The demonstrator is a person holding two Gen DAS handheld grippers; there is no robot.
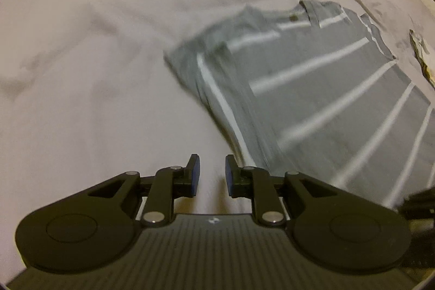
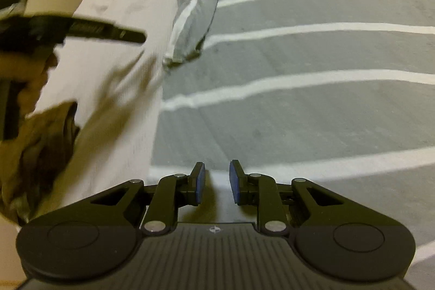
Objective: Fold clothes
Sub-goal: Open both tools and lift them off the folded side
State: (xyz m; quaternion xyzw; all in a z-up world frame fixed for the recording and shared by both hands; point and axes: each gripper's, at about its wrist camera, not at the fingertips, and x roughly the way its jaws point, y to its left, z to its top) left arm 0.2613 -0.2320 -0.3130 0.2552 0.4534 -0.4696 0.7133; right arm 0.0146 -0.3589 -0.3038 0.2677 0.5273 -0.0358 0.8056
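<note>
While unobstructed, shirt (image 2: 312, 50) on bedsheet (image 1: 108, 59)

No readable text anywhere; the shirt tag (image 1: 293, 17) seems too blurred.

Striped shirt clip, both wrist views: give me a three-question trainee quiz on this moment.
1. True or false: the left gripper is shut on the shirt.
2. Multiple choice: the sleeve near the left gripper is
A. spread out flat on the sheet
B. folded in over the shirt body
C. hanging off the bed
3. Fill the blank: the shirt lies on a white ____.

Key
1. False: both the left gripper and the right gripper are open and hold nothing.
2. B
3. sheet
</note>
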